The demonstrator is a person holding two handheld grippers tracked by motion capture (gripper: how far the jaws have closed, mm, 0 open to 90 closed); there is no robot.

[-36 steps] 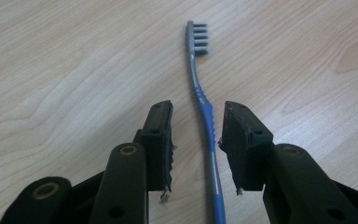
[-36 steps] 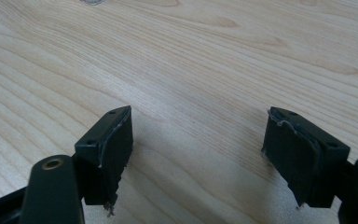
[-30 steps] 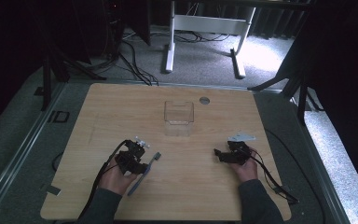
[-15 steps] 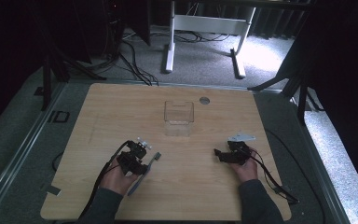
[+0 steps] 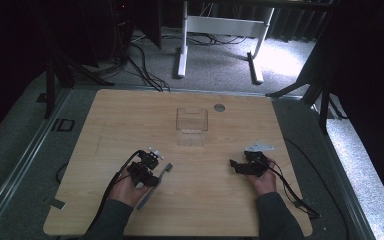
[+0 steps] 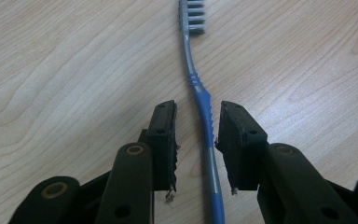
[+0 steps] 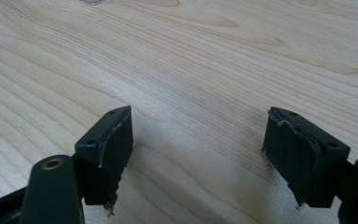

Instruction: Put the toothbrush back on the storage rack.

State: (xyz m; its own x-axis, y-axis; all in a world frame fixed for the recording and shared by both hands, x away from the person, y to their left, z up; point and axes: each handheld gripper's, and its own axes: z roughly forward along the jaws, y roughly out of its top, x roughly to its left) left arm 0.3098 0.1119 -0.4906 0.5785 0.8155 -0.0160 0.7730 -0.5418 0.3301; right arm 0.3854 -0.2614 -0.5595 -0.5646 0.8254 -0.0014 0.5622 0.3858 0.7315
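Low in the left half of the high view, I am holding the left gripper [image 5: 156, 169] over a blue and grey toothbrush [image 5: 155, 182] that is lying flat on the wooden counter [image 5: 130, 115]. Along that gripper's own view, the toothbrush [image 6: 204, 116] is running straight up the middle of the frame between the two black jaws, its bristle head at the top edge and its handle passing out at the bottom. The jaws have just been closing around the handle; the right pad is sitting just beside it, and a strip of bare wood is showing between the handle and the left pad, so I am not gripping it yet. Toward the lower right of the high view, I am resting the right gripper [image 5: 235, 166] near the counter with its jaws standing wide apart over bare wood [image 7: 198, 135]. Above centre, a clear plastic box [image 5: 192, 125] is standing well apart from both grippers.
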